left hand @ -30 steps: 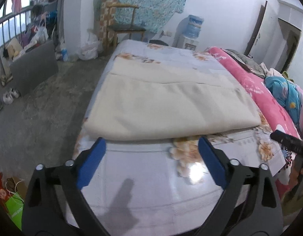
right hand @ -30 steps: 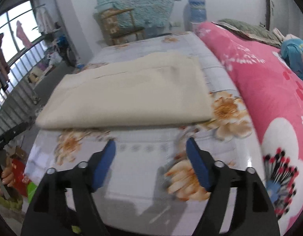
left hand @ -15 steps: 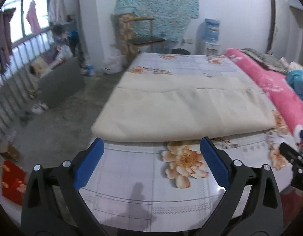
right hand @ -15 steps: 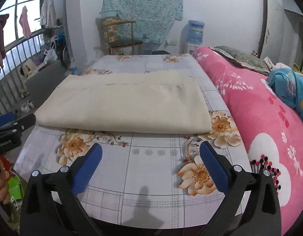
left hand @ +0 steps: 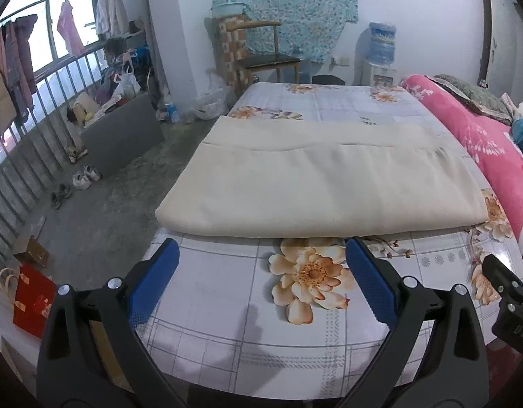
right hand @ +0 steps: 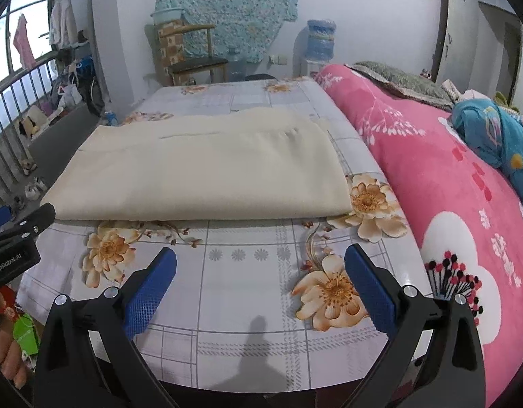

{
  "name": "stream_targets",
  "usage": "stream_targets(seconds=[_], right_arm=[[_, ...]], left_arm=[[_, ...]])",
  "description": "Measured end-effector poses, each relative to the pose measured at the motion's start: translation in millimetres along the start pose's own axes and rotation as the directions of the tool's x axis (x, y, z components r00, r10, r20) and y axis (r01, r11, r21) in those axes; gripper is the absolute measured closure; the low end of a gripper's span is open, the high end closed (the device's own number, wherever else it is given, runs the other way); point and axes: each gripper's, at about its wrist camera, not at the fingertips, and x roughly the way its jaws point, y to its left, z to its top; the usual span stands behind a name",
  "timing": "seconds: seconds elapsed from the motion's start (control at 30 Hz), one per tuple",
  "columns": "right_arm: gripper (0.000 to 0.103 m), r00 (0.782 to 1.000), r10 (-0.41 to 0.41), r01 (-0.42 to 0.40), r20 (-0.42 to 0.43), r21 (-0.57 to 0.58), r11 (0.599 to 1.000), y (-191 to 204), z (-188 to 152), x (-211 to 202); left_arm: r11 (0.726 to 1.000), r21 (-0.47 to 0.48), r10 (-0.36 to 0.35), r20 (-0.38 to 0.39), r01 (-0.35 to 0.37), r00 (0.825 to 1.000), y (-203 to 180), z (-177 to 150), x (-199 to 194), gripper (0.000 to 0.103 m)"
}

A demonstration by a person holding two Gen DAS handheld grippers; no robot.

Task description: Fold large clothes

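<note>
The cloth (left hand: 315, 183) lay folded flat across the middle of the bed (left hand: 329, 102), its near edge facing both claws. The left claw (left hand: 261, 255) hung over the bare sheet just short of that edge, blue pads (left hand: 152, 285) wide apart, gripping nothing. The right claw (right hand: 261, 261) stood likewise spread and empty. A pink blanket (right hand: 431, 170) lay beside the cloth on the right.

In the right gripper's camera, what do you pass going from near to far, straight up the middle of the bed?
right gripper → flowered sheet → folded cream cloth → wooden chair → blue patterned cloth on the wall
</note>
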Motion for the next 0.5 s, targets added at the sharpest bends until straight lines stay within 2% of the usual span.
stream_targets(seconds=[0.5], right_arm=[[0.006, 0.999, 0.020, -0.022, -0.042, -0.039, 0.999, 11.4, 0.8, 13.4]], left_arm=[[0.999, -0.003, -0.049, -0.075, 0.049, 0.996, -3.0, -9.9, 12.9, 0.008]])
